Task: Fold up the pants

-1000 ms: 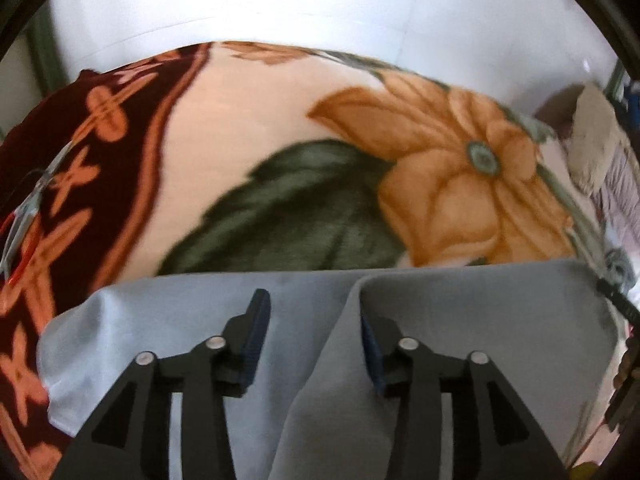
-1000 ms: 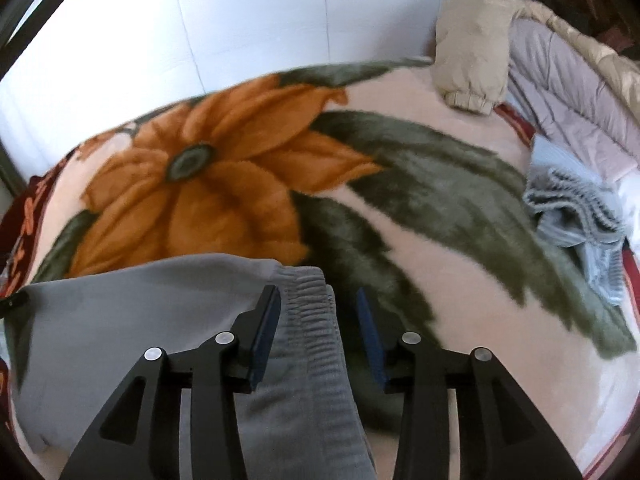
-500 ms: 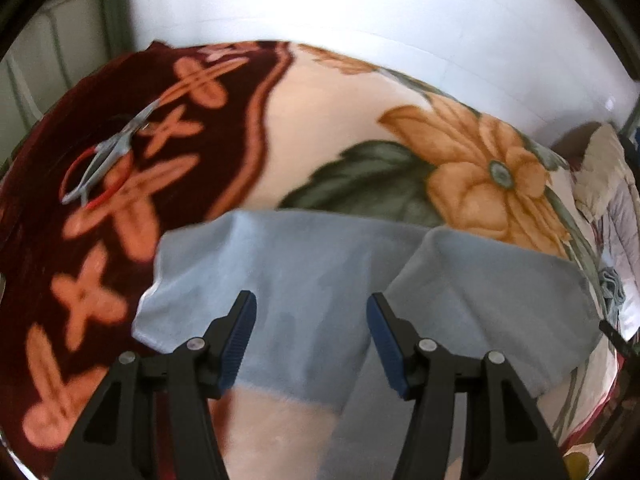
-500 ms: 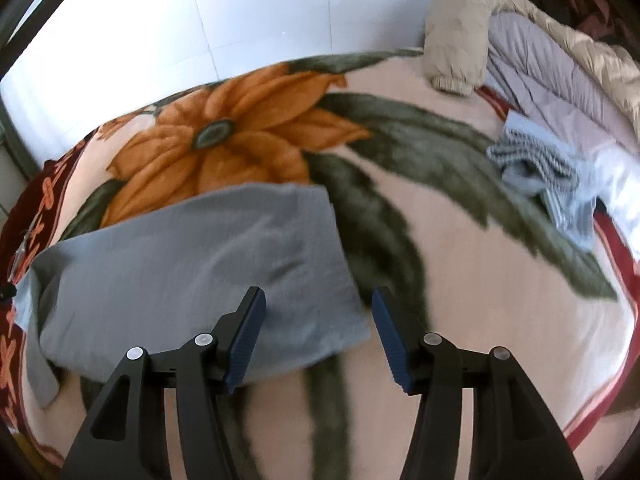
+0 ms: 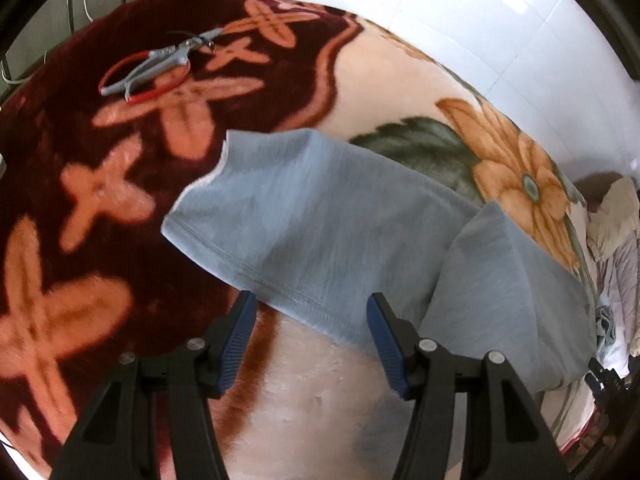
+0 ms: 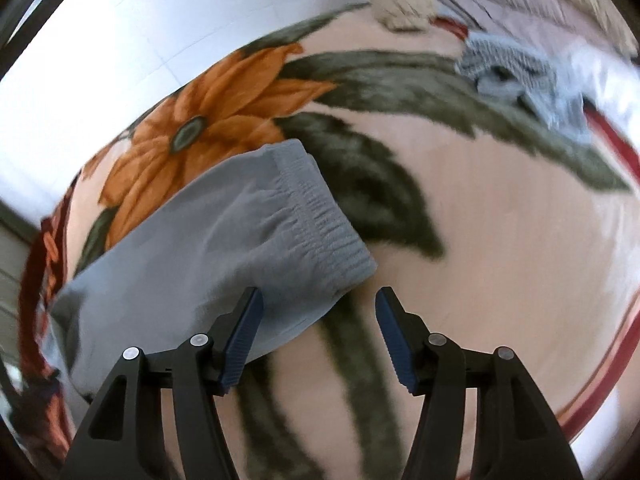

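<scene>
Left wrist view showed me my left tongs (image 5: 311, 330) standing apart with nothing gripped, their jaws having just widened; the hem of the light grey-blue knit pants (image 5: 340, 240) lay just ahead of them on the floral plush blanket (image 5: 360, 68). Grey red-handled shears (image 5: 160, 64) lay well beyond. My right tongs (image 6: 318, 322) were likewise spread and empty, the pants' elastic waistband (image 6: 320, 216) just ahead, left fingertip (image 6: 244, 320) over the cloth.
</scene>
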